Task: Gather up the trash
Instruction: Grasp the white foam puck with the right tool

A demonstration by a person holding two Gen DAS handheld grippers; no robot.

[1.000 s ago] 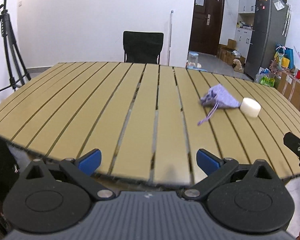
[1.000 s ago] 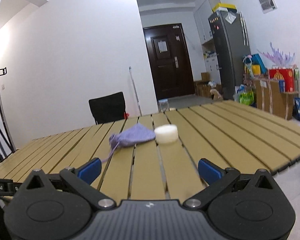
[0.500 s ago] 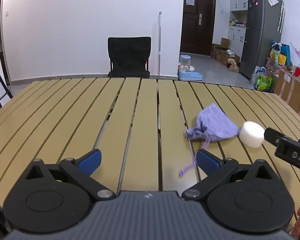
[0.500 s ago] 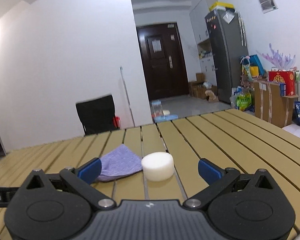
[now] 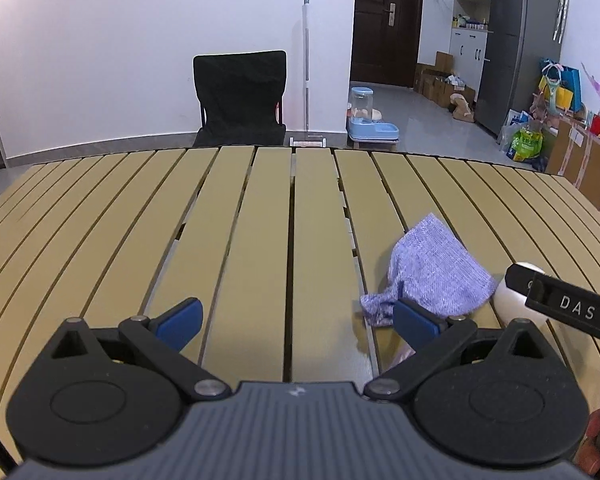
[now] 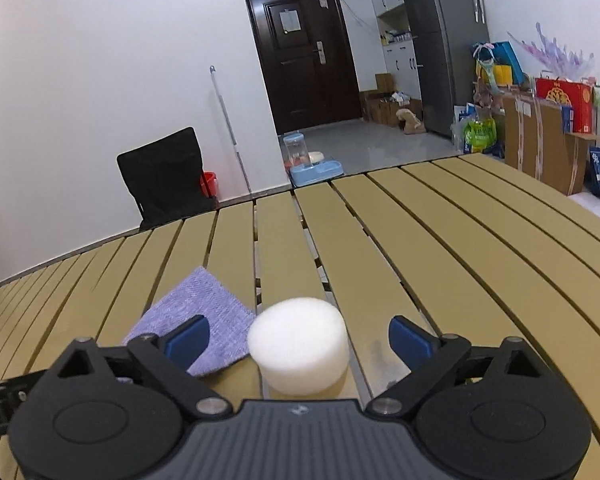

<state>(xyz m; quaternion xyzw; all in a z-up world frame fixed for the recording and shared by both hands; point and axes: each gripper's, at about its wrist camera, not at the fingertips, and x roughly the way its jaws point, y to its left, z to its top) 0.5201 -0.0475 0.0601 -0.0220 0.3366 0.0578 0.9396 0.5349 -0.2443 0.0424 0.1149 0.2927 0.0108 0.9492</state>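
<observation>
A white foam puck [image 6: 299,350] lies on the slatted table, between the blue pads of my right gripper [image 6: 298,340]. Its jaws are closing, and gaps still show on both sides of the puck. Just left of the puck lies a purple drawstring pouch [image 6: 198,320], partly behind the left pad. In the left wrist view the pouch [image 5: 436,270] sits at my left gripper's [image 5: 298,320] right pad, and the puck [image 5: 510,300] peeks out behind the right gripper's black body [image 5: 562,304]. My left gripper is open over bare slats.
The tan slatted table [image 5: 220,220] stretches away on all sides. Beyond its far edge stand a black chair [image 5: 240,98], a mop handle [image 5: 306,64] and a pet water feeder [image 5: 370,120]. Boxes and bags [image 6: 548,136] line the right wall.
Both grippers moved forward over the table. The puck went from ahead of my right gripper to between its pads, which drew in slightly. The pouch now sits at my left gripper's right pad.
</observation>
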